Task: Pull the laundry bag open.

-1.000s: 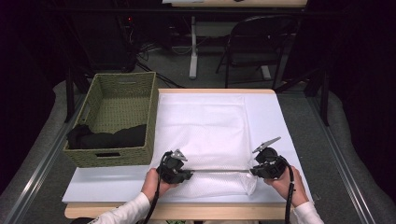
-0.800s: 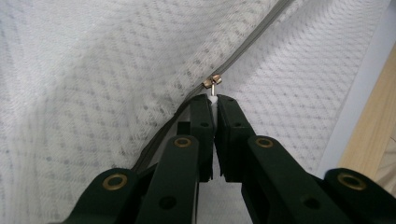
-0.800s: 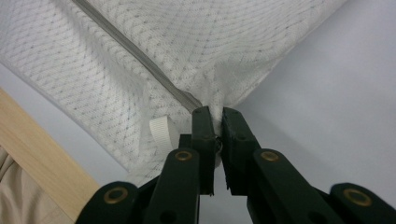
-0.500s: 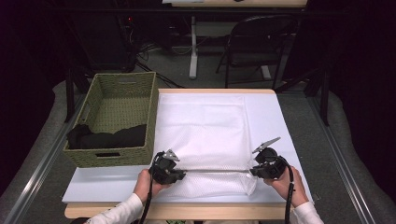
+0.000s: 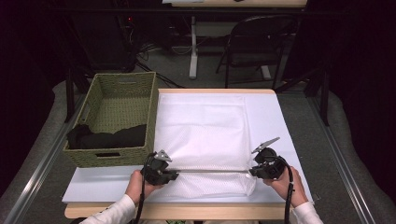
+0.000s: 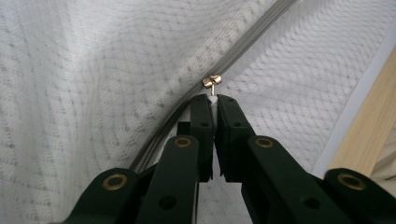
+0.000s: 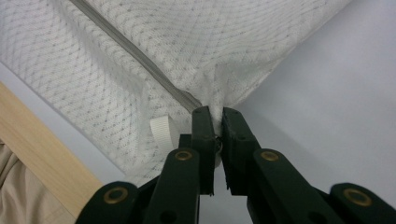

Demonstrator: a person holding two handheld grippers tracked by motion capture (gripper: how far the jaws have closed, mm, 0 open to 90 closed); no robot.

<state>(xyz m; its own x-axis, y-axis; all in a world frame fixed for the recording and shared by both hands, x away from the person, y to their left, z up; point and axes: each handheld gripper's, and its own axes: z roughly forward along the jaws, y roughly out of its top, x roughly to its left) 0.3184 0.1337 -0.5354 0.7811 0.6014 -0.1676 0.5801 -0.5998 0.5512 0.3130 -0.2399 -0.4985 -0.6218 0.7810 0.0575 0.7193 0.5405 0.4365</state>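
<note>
Mesh laundry bag (image 5: 201, 135) lies flat on the table (image 5: 280, 116). My left tongs (image 6: 214, 100) are closed on its zipper pull (image 6: 212, 83). My right tongs (image 7: 215, 114) pinch the bag's corner beside the zipper (image 7: 140, 58), I think to keep it tight for sliding. A wicker basket (image 5: 116, 116) with dark clothes (image 5: 107, 136) stands just left, not in the way.

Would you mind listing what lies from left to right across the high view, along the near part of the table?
Green woven basket → left claw → zipper line of the white mesh bag → right claw.
</note>
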